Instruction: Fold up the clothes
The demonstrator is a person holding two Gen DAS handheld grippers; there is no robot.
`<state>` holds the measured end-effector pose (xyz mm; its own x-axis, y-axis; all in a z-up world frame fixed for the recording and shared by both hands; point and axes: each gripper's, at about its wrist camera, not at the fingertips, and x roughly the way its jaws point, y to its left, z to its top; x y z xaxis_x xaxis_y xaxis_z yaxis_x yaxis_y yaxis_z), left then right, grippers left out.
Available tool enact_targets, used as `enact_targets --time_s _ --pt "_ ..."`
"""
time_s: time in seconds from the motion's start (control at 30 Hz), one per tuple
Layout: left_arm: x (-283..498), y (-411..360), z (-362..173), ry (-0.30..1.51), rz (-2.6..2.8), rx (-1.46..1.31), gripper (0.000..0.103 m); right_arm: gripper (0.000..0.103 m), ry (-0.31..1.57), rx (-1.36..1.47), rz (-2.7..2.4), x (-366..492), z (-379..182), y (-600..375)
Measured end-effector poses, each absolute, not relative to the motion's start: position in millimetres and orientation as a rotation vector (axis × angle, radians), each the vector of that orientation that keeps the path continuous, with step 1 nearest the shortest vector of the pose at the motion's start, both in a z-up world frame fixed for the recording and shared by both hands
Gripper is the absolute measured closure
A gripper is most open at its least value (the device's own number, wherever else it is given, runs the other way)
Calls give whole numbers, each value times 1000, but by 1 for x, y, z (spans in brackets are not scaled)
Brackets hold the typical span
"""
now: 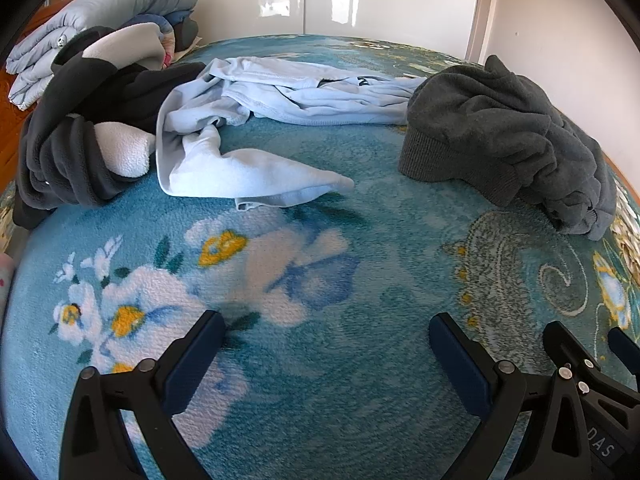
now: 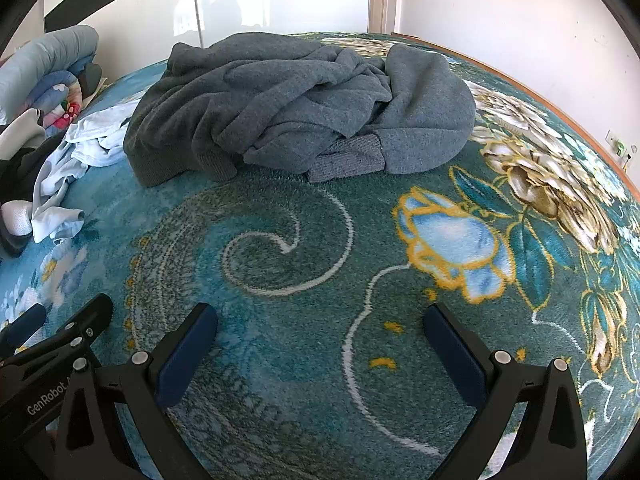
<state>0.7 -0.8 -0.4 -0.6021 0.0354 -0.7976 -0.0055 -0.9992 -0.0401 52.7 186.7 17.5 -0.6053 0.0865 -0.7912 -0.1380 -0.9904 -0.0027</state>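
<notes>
A crumpled grey sweater (image 2: 296, 108) lies on the teal floral blanket (image 2: 288, 280), ahead of my right gripper (image 2: 320, 320), which is open and empty. The sweater also shows at the right of the left wrist view (image 1: 508, 136). A crumpled light blue shirt (image 1: 272, 120) lies ahead of my left gripper (image 1: 328, 330), which is open and empty above the blanket (image 1: 320, 400). The shirt shows at the left of the right wrist view (image 2: 80, 152). A dark grey and white fleece garment (image 1: 88, 128) lies bunched at the far left.
A stack of folded quilts (image 1: 104, 12) sits at the back left against the wall. The right gripper's body (image 1: 592, 384) shows at the lower right of the left wrist view. A wooden bed edge (image 2: 560, 104) runs along the right, next to the white wall.
</notes>
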Motion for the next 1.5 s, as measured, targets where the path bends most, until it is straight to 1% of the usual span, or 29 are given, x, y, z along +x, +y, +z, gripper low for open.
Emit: enact_targets --time_s 1.5 --pt "-2 0 1 -45 2792 -1410 0 0 78 -1339 2693 51 20 181"
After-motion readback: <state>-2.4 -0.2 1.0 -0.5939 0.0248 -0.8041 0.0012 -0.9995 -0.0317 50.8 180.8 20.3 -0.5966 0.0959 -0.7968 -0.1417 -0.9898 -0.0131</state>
